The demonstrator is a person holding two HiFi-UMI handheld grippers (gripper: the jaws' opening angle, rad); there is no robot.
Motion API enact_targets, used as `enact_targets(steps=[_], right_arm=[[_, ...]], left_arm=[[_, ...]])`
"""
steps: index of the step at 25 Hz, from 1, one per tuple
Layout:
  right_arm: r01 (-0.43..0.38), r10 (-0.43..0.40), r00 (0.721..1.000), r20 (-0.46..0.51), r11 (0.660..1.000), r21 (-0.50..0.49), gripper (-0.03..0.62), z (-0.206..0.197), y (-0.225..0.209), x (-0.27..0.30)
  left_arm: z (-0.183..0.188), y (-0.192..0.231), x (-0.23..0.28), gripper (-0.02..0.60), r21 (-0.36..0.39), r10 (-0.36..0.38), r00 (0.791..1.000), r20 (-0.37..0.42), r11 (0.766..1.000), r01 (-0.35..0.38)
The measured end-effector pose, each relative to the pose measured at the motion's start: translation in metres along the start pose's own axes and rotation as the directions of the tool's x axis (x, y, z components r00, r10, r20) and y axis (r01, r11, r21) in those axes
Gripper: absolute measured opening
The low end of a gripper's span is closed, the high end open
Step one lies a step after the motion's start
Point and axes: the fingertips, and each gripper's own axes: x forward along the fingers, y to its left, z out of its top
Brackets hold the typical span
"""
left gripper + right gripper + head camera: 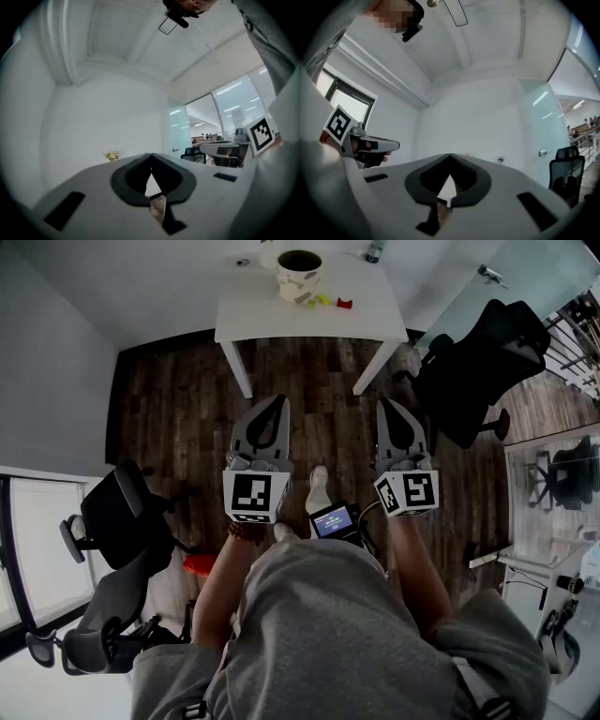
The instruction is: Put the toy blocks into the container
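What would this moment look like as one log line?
left gripper: jaws together, empty | right gripper: jaws together, empty | toy blocks: on table beside container | grippers: short of table

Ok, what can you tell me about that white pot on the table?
The pot is round and cream-white, with a wide dark mouth and faint darker marks on its side. It stands upright on the white table, toward the far edge. Small toy blocks, greenish, yellow and red, lie just beside it; whether any touches it is too small to tell.
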Motion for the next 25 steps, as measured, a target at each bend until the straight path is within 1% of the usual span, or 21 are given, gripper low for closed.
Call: enact_targets(steps=[4,9,12,16,20,25], right_arm=[[-0.048,0.048,0.999,0.002,0.999,0.002,0.003,-0.007,-0.01,0.025],[-0.104,0.103,0.995,-0.003,0.994,-0.025,0.003,-0.015,-0.03,0.06],[-0.117,0.117,0.993,0.009,0.993,-0.019,0.003,-0.021,-0.048,0.085],[-0.143,0.143,0.989,0.025,0.989,0.03,0.003,-0.034,-0.077,0.118],[-0.149,0.149,0.989,0.024,0.988,0.026,0.002,-0.037,-0.111,0.147],[-0.164,0.163,0.986,0.028,0.986,0.017,0.003,-0.039,-0.143,0.179]], left_arm=[[-0.007,0.007,0.024,0.008,0.013,0.004,1.0,-0.016,1.0,-0.004],[-0.014,0.011,0.068,0.008,0.023,-0.004,0.999,-0.031,1.0,0.005],[-0.02,0.015,0.098,0.008,0.031,-0.015,0.999,-0.033,0.999,0.016],[-0.033,0.022,0.141,0.008,0.027,-0.003,0.999,-0.051,1.0,0.005],[-0.037,0.026,0.183,0.008,0.024,0.012,0.998,-0.06,1.0,-0.011],[-0.046,0.038,0.216,0.008,0.031,0.048,0.997,-0.065,0.998,-0.046]])
